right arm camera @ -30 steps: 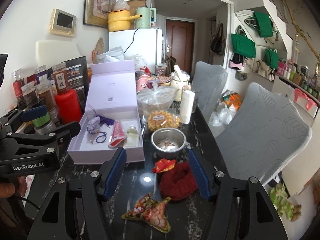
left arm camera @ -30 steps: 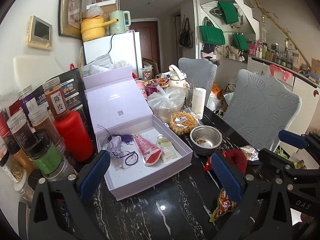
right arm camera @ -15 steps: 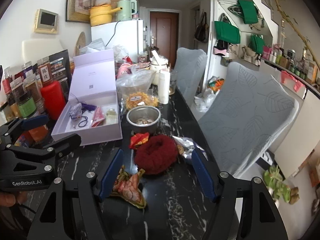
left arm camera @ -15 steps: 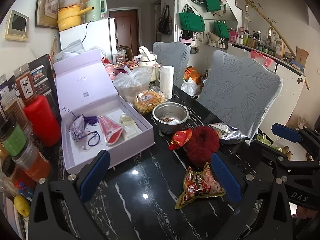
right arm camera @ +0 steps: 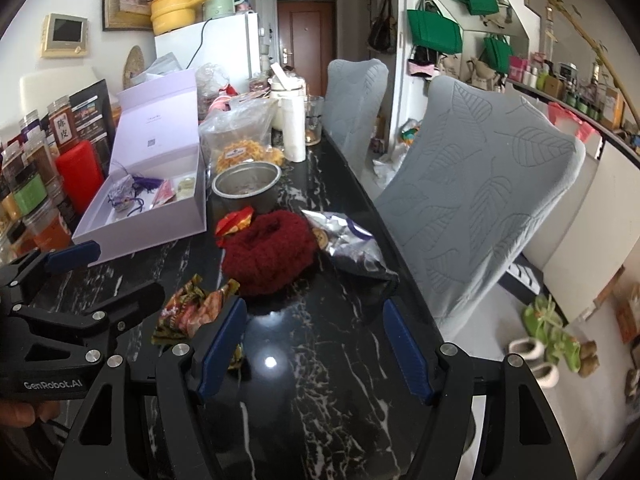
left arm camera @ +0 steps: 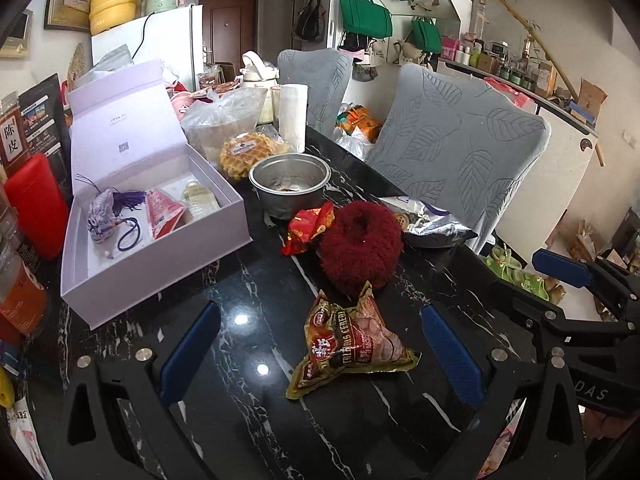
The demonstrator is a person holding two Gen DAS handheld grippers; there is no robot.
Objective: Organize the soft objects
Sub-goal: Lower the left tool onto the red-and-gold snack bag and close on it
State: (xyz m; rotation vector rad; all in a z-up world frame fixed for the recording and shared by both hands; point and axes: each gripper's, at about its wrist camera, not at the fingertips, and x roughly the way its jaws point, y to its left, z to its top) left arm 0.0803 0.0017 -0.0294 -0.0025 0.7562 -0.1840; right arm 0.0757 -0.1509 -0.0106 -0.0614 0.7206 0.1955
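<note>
Fingers of the left gripper (left arm camera: 318, 350) stand apart and released, blue pads bare; the cereal packet (left arm camera: 352, 346) lies on the table between them, but neither pad touches it. Fingers of the right gripper (right arm camera: 314, 346) are likewise spread with nothing between them but bare black marble table (right arm camera: 320, 400); its jaws have just been opening a little. Both grippers hang above the near end of the table, angled downward. The cereal packet is a crumpled, roughly triangular pouch lying flat, its narrow tip pointing away from the left camera toward the dark red fluffy ring (left arm camera: 360, 246), its broad base nearest that camera; its long axis runs from near to far along the table. Tip and ring are just beside each other; whether they touch cannot be told. The fluffy ring lies flat with its hole facing up, near the table's middle. A red foil packet (left arm camera: 308, 226) lies against the ring's left side, pointing toward the steel bowl (left arm camera: 290, 184) behind it. A silver foil bag (left arm camera: 430, 222) lies on the ring's right, its long axis running out toward the table edge. To the left stands an open lilac box (left arm camera: 160, 264), lid upright, holding a purple sachet (left arm camera: 102, 216), a pink packet (left arm camera: 162, 214) and a pale packet (left arm camera: 200, 196) side by side.
</note>
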